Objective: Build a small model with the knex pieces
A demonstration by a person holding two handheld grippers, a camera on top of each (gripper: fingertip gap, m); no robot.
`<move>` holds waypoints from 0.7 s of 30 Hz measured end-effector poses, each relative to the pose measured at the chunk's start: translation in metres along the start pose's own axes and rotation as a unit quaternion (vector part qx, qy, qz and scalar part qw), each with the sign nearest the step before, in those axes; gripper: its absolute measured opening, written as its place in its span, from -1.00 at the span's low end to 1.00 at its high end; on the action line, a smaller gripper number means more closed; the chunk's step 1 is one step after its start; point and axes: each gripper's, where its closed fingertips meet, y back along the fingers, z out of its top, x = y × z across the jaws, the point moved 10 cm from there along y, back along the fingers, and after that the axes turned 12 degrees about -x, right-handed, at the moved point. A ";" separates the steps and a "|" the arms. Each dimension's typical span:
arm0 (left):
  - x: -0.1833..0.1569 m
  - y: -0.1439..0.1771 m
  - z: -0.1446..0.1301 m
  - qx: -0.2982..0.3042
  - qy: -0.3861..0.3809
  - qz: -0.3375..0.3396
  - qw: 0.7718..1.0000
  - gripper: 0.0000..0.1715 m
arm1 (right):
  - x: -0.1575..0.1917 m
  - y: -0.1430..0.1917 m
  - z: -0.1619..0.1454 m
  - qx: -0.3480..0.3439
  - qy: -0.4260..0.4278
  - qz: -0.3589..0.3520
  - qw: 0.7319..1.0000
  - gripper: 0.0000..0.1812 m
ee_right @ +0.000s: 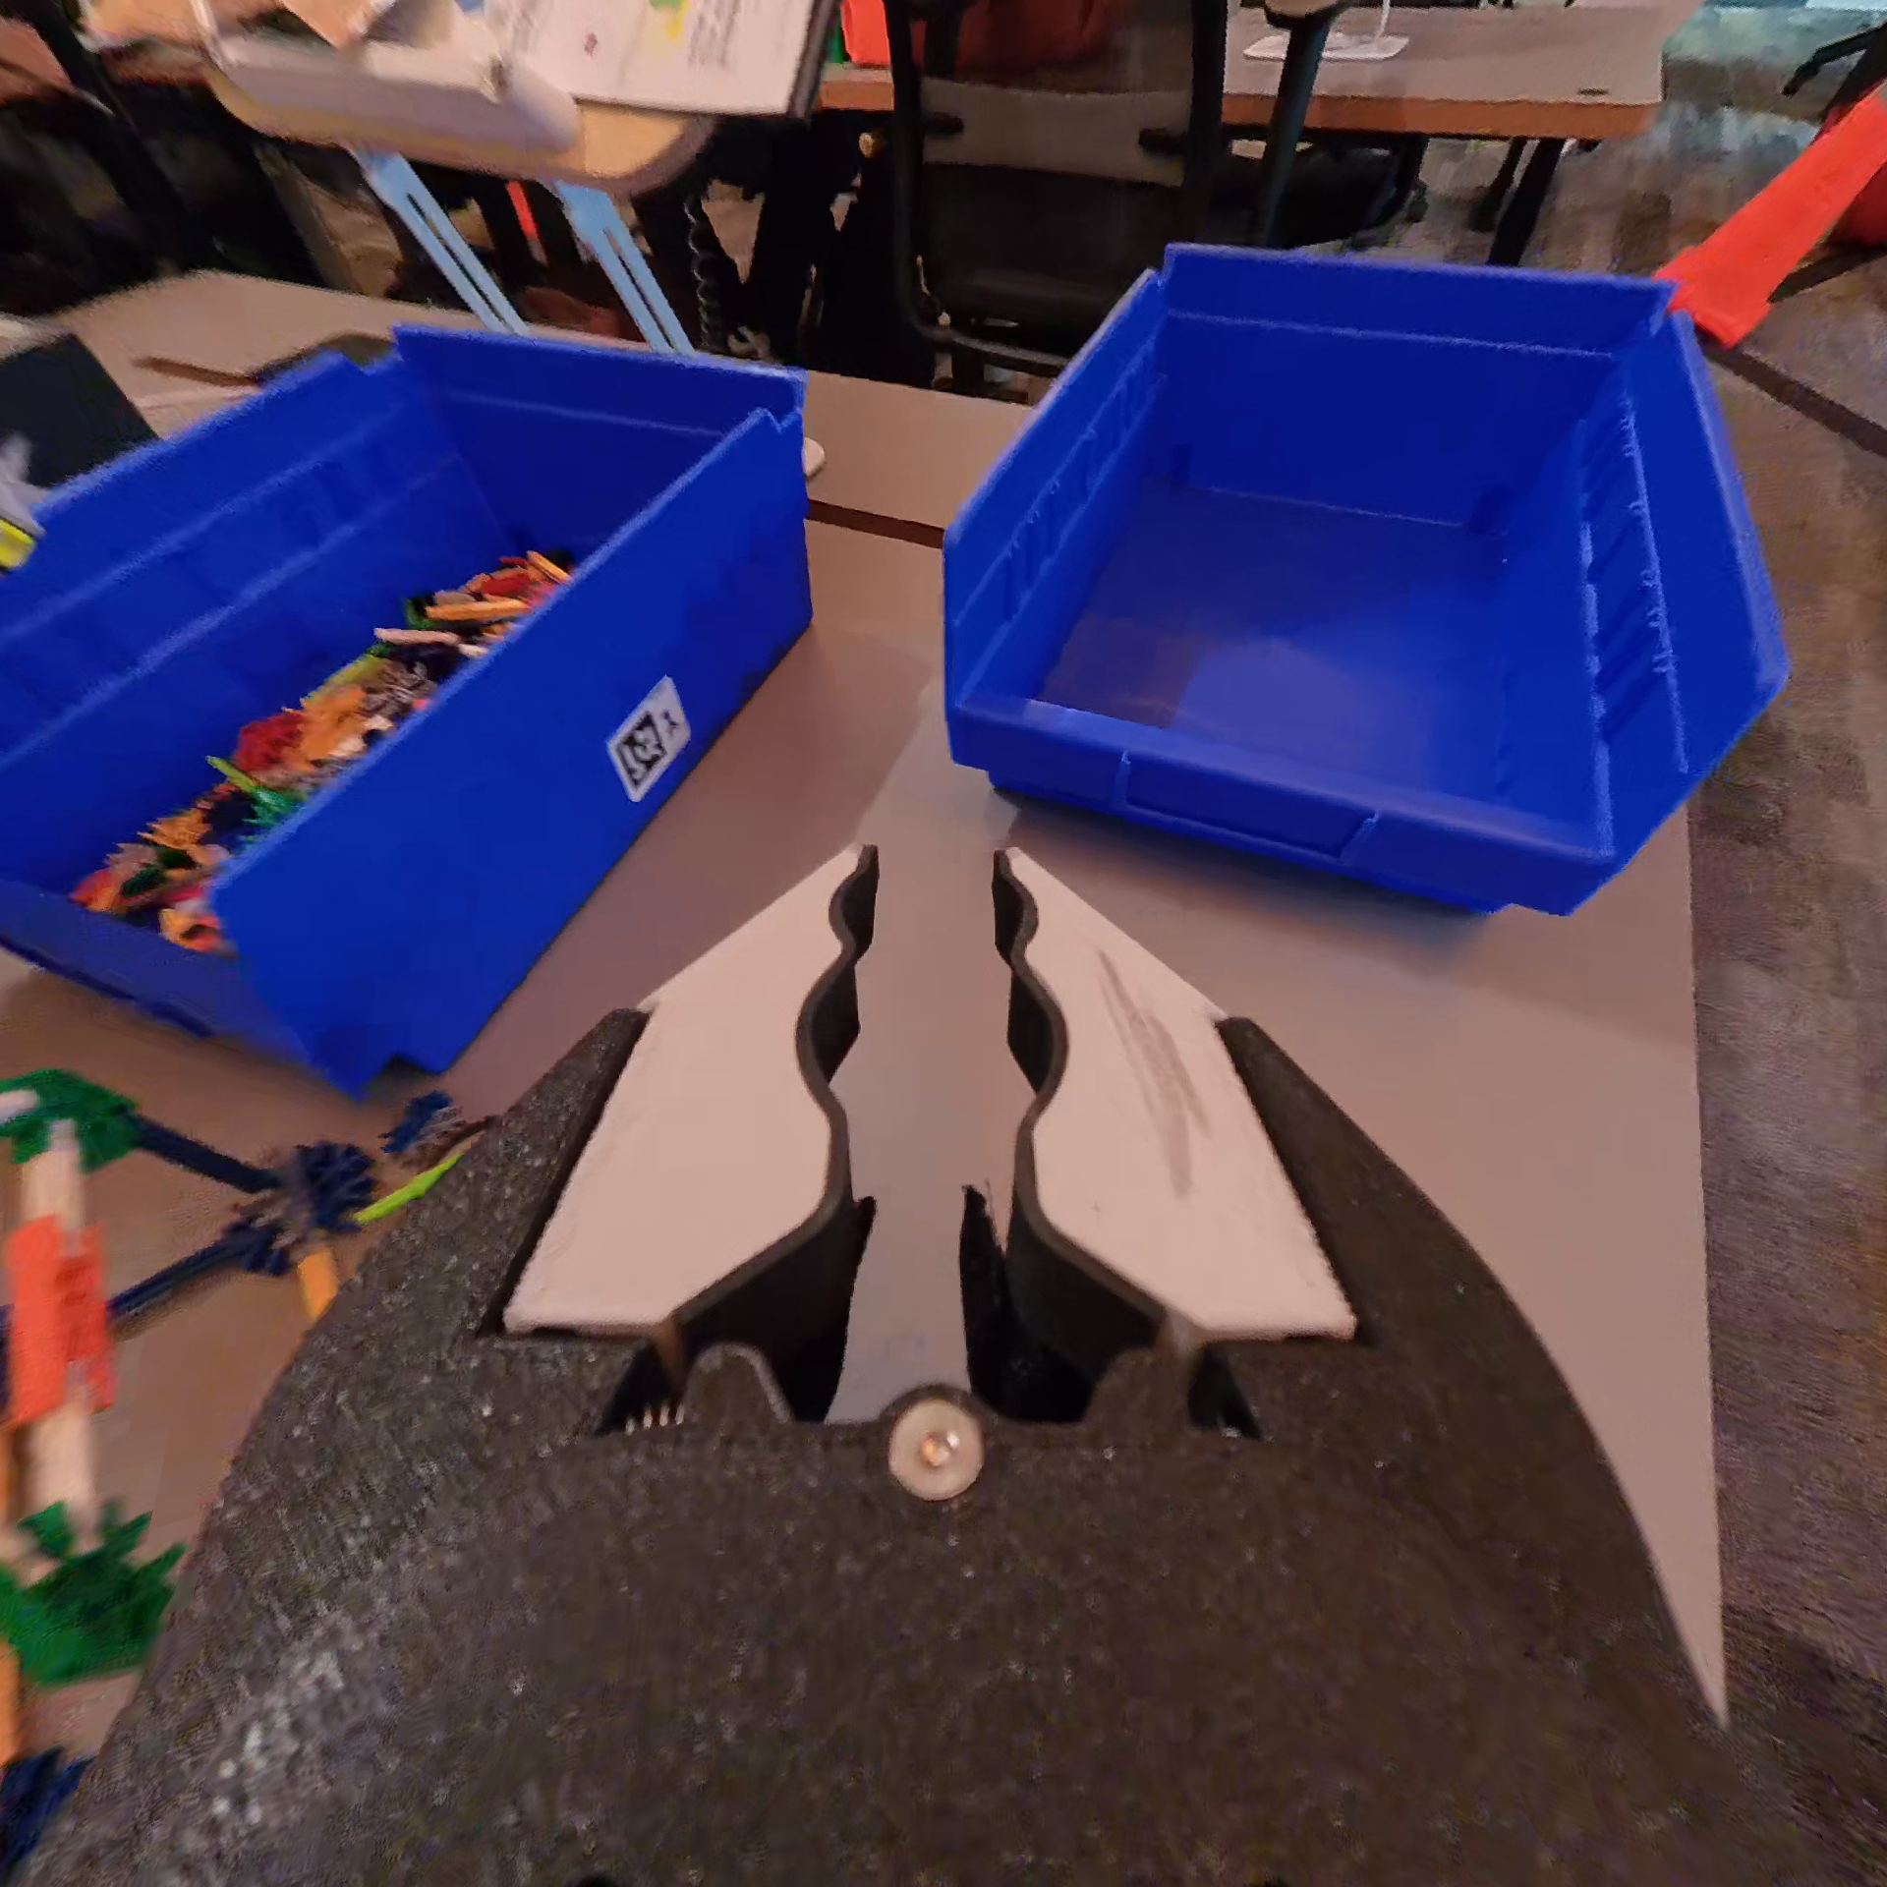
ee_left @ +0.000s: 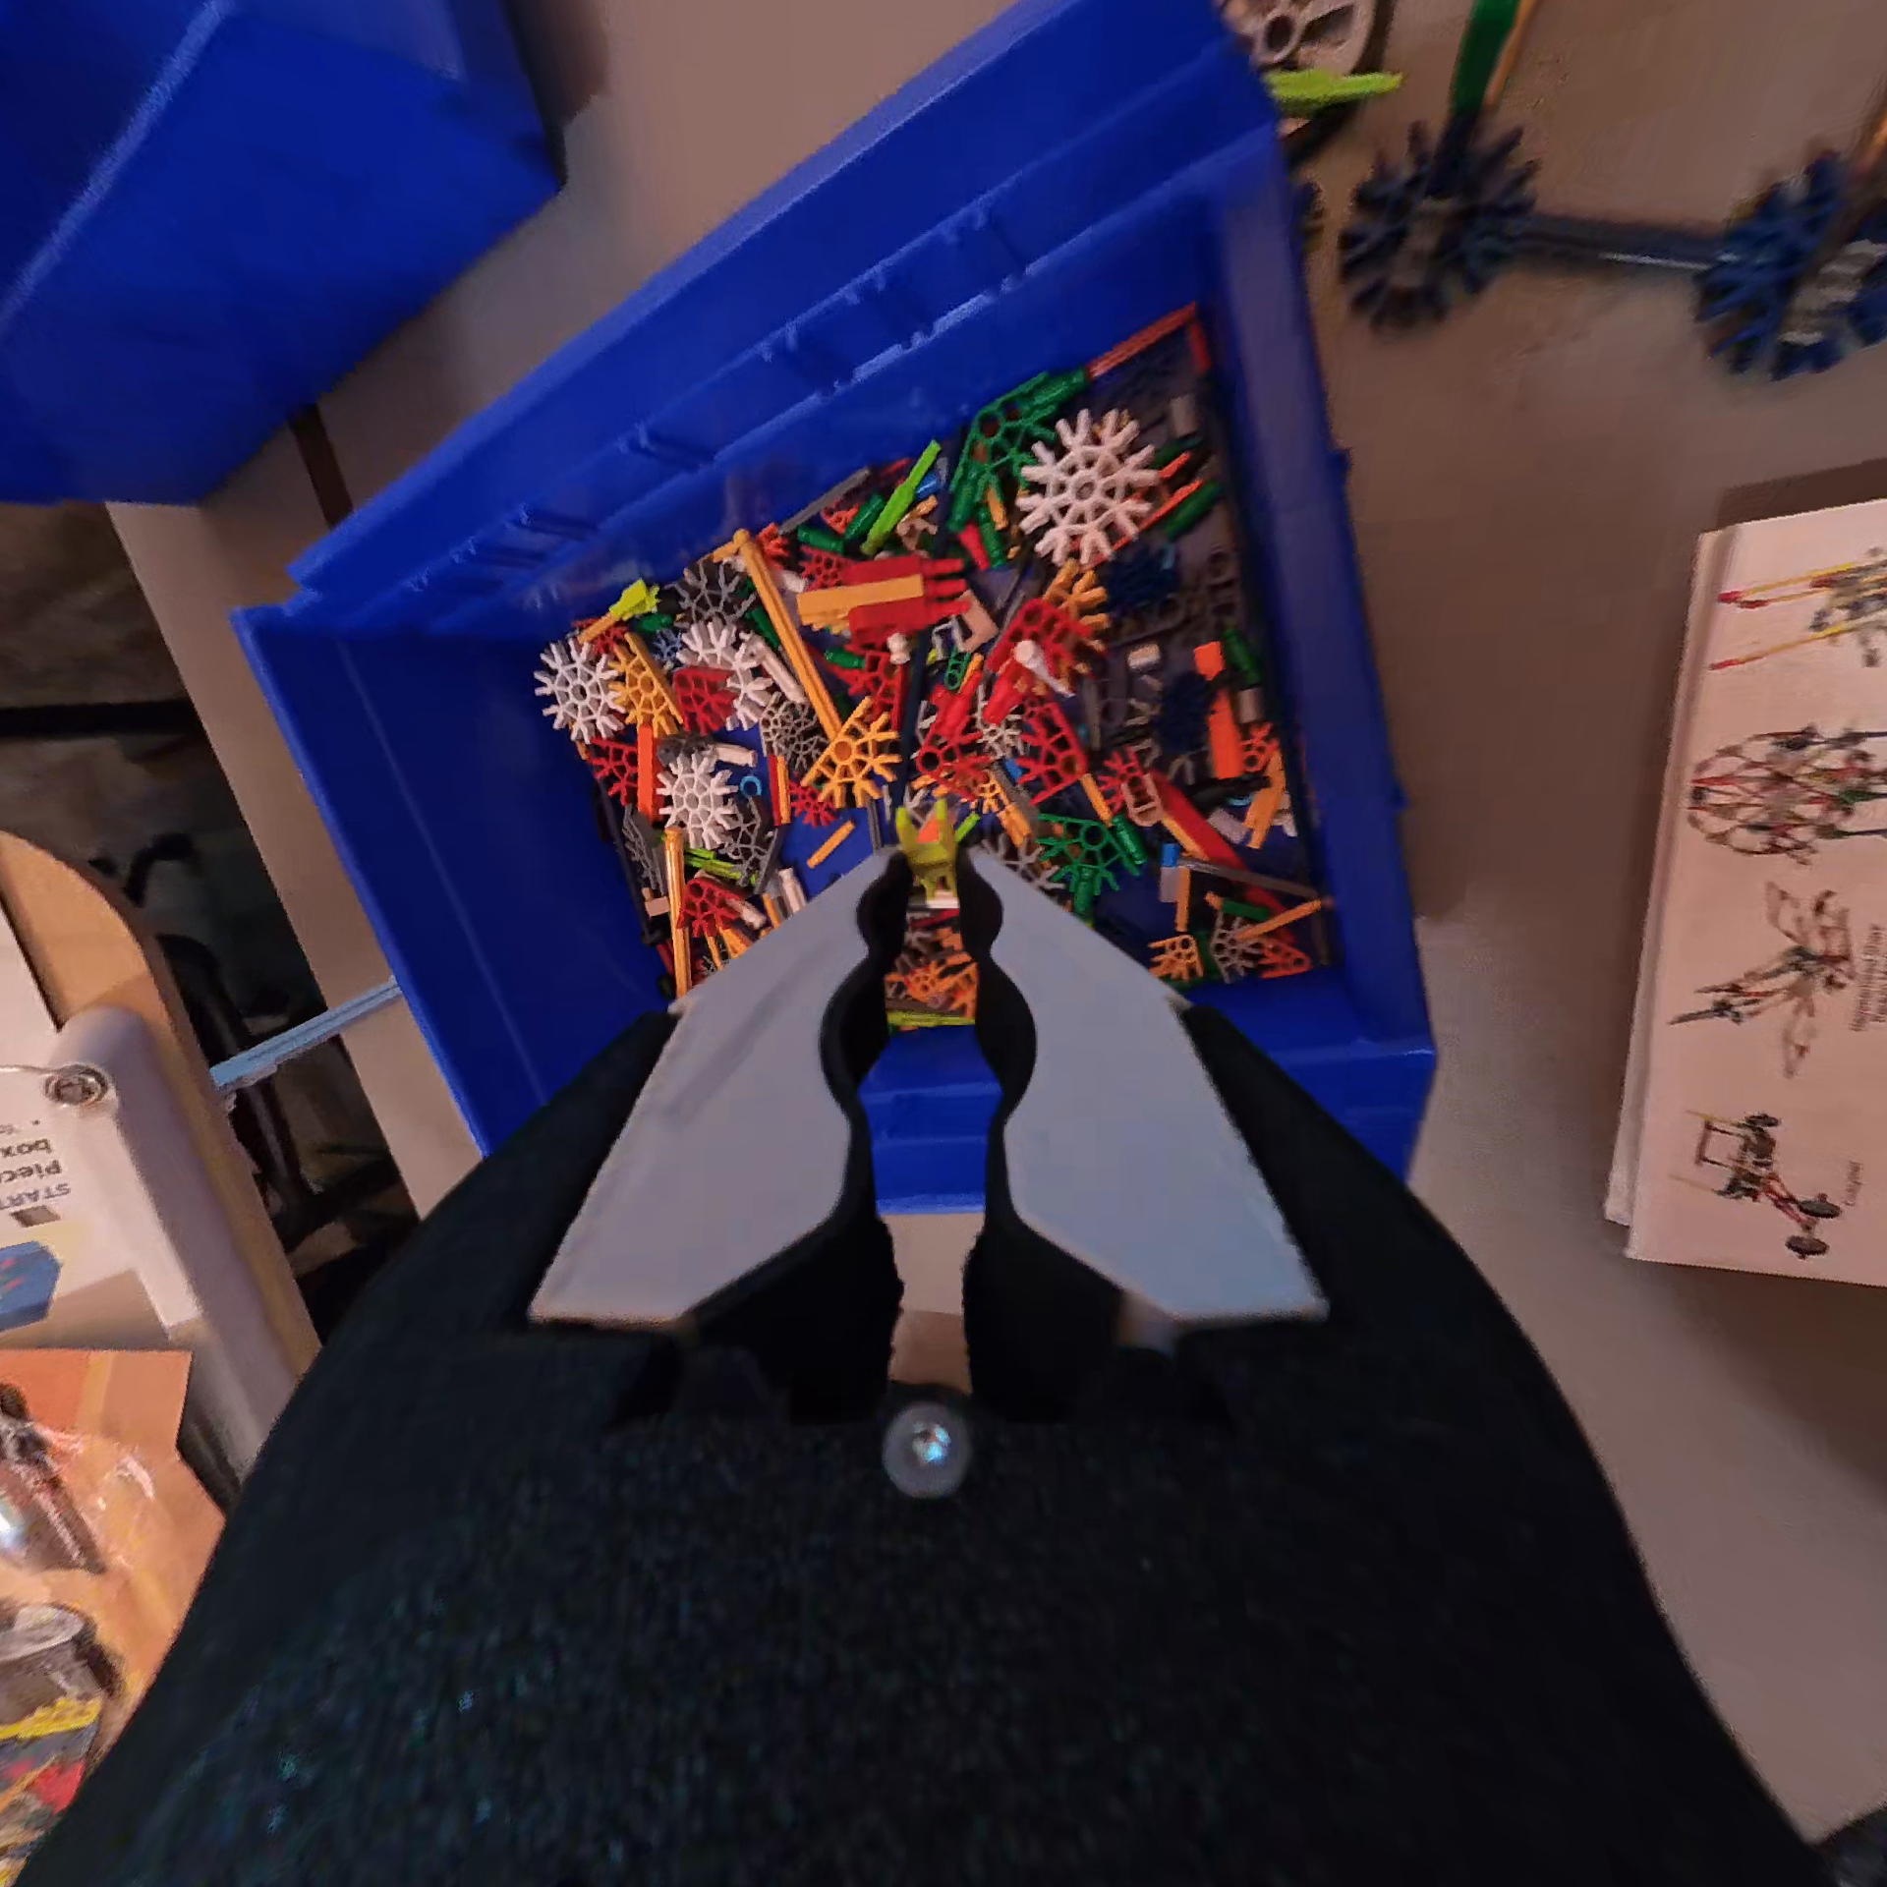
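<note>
The left gripper (ee_left: 931,868), with pale grey fingers edged in wavy black pads on a black textured body, has its tips closed narrowly around a small lime-green plastic connector piece (ee_left: 927,856), which sticks out just past the fingertips. That piece hangs above the near end of a deep blue plastic bin (ee_left: 429,817) filled with a jumble of red, orange, green, white and grey construction-toy rods and snowflake-shaped connectors (ee_left: 919,694). To the bin's right lies an open instruction booklet (ee_left: 1756,888) on the grey tabletop (ee_left: 1511,613), and beyond it a partly built model of dark blue connectors and rods (ee_left: 1613,245).

The right gripper (ee_right: 934,868), of the same build, holds nothing, its fingers a moderate gap apart over bare table. Just ahead and to its right sits a second blue plastic bin (ee_right: 1276,796), holding nothing; the filled bin stands to its left, well apart from the tips.
</note>
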 end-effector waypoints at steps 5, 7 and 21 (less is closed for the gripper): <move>-0.022 0.006 0.010 -0.016 -0.028 0.003 0.999 -0.92 | 0.026 0.025 0.013 -0.009 0.008 0.025 1.000 -0.75; -0.030 0.004 0.015 -0.023 -0.040 0.006 0.999 -0.92 | 0.038 0.034 0.020 -0.015 0.015 0.040 0.999 -0.75; -0.042 0.004 0.040 -0.156 -0.042 -0.014 0.987 -0.92 | 0.123 0.040 0.056 -0.022 -0.001 0.177 0.984 -0.68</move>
